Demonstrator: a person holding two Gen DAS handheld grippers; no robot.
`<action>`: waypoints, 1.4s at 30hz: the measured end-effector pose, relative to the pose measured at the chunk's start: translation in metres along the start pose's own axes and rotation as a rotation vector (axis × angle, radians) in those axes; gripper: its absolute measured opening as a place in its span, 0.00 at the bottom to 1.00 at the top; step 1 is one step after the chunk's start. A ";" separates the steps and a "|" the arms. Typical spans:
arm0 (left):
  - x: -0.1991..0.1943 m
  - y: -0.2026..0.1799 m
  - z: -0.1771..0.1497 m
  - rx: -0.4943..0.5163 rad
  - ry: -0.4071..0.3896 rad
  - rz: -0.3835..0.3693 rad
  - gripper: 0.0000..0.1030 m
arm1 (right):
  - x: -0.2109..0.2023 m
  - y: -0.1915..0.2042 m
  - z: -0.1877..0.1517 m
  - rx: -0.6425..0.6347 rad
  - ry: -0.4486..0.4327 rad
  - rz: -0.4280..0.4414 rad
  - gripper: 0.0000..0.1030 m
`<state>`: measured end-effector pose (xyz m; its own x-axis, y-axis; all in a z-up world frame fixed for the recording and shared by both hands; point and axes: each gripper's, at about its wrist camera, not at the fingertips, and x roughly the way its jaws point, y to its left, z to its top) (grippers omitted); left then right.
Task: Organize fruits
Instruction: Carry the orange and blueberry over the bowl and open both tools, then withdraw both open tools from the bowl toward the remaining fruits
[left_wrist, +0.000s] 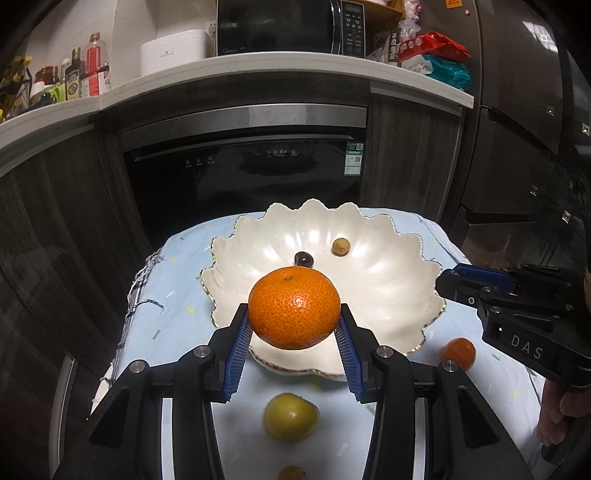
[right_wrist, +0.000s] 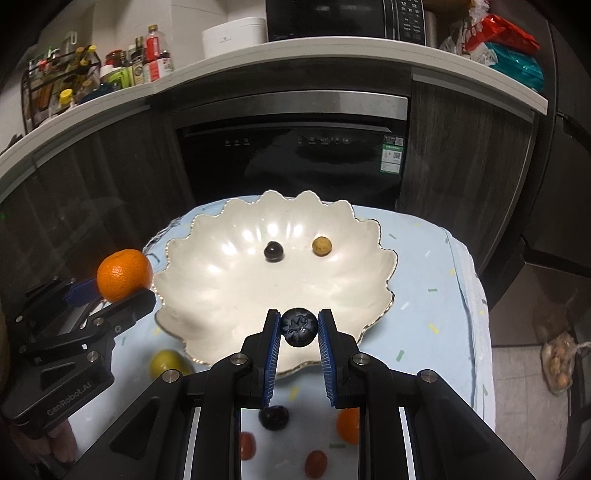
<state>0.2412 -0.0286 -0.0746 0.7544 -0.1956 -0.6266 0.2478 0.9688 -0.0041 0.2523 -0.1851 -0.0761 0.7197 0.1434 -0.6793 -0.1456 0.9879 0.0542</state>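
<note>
My left gripper (left_wrist: 294, 334) is shut on a large orange mandarin (left_wrist: 294, 308) and holds it above the near rim of the white scalloped bowl (left_wrist: 388, 295). The bowl holds a dark grape (left_wrist: 304, 259) and a small tan fruit (left_wrist: 340, 247). My right gripper (right_wrist: 299, 330) is shut on a dark blueberry (right_wrist: 299, 327) over the bowl's (right_wrist: 221, 295) near rim. The left gripper with the mandarin (right_wrist: 124, 274) shows at the left of the right wrist view. The right gripper shows at the right of the left wrist view, its fingertips (left_wrist: 448, 282) by the bowl's right rim.
On the light blue cloth lie a yellow-green fruit (left_wrist: 290, 417), a small mandarin (left_wrist: 458, 352), a brown fruit (left_wrist: 291, 473), a dark grape (right_wrist: 273, 417), two red fruits (right_wrist: 316, 463) and an orange fruit (right_wrist: 348, 424). A dark dishwasher (left_wrist: 243, 177) stands behind the table.
</note>
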 end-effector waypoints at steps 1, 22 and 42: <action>0.002 0.001 0.001 -0.001 0.004 -0.001 0.43 | 0.002 -0.001 0.001 0.003 0.004 -0.003 0.22; 0.048 0.011 0.008 -0.016 0.117 0.000 0.63 | 0.043 -0.010 0.015 0.032 0.078 -0.012 0.25; 0.037 0.015 0.018 -0.032 0.085 0.052 0.92 | 0.029 -0.021 0.021 0.057 0.030 -0.101 0.70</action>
<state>0.2833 -0.0242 -0.0839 0.7112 -0.1325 -0.6904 0.1890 0.9820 0.0062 0.2909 -0.2001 -0.0816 0.7079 0.0417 -0.7051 -0.0335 0.9991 0.0255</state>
